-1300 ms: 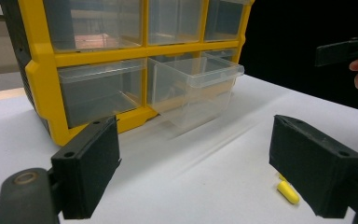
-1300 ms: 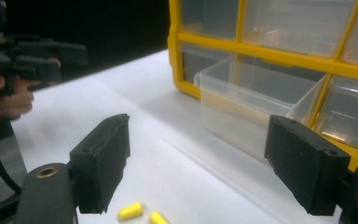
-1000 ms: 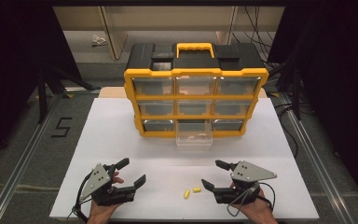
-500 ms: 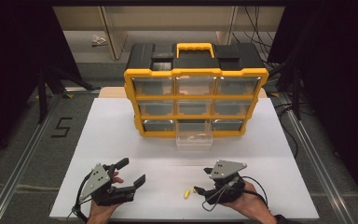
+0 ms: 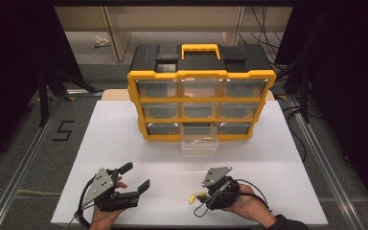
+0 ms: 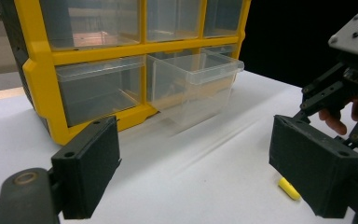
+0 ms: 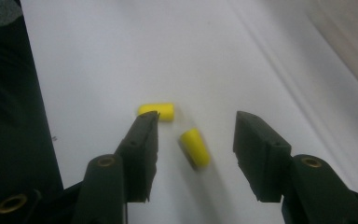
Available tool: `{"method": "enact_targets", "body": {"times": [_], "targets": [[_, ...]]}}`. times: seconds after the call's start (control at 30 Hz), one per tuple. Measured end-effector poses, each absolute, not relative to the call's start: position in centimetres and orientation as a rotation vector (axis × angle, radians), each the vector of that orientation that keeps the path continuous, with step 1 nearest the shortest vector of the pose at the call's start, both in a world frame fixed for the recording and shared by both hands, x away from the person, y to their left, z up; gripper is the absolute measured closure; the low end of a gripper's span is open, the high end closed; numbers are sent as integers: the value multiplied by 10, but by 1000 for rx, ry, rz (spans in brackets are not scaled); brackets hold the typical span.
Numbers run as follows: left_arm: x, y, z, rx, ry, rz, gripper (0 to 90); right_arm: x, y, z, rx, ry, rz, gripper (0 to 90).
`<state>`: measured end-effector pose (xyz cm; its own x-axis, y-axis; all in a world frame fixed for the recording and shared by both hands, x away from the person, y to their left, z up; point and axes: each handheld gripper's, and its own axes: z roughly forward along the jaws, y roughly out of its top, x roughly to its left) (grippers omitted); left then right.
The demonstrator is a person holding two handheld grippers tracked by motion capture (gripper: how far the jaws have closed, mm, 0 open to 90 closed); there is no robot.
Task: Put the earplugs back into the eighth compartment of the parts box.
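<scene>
My right claw over two yellow plugs, left claw waiting wide.

On the white counter (image 5: 124, 139) I see my right claw (image 7: 193, 140) low at the near edge, its jaws partly apart and holding nothing; one yellow plug (image 7: 196, 148) lies between them, not touched by either jaw, and the second plug (image 7: 161, 111) lies just beyond the tip of one jaw. My left claw (image 5: 133, 176) rests well apart from it, jaws wide and empty. Farther back stands the yellow drawer box (image 5: 201, 103) with a black top, and its clear drawer (image 5: 199, 142) in the bottom row, middle, is pulled out toward me.
</scene>
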<state>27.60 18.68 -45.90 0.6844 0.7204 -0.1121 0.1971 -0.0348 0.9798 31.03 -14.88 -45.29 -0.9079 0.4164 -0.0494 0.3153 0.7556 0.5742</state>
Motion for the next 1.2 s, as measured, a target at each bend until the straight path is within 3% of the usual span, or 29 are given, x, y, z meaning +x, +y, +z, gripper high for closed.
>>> {"method": "enact_targets", "body": {"times": [0.57,0.77,1.2], "targets": [[276,187,-459,1587,770,498,158,323,-140,-471,544,2855,744,659],[276,187,-459,1588,770,498,159,323,-140,-472,521,2879,742,781],[276,187,-459,1584,771,500,160,324,-150,-446,553,2748,897,795]]}}
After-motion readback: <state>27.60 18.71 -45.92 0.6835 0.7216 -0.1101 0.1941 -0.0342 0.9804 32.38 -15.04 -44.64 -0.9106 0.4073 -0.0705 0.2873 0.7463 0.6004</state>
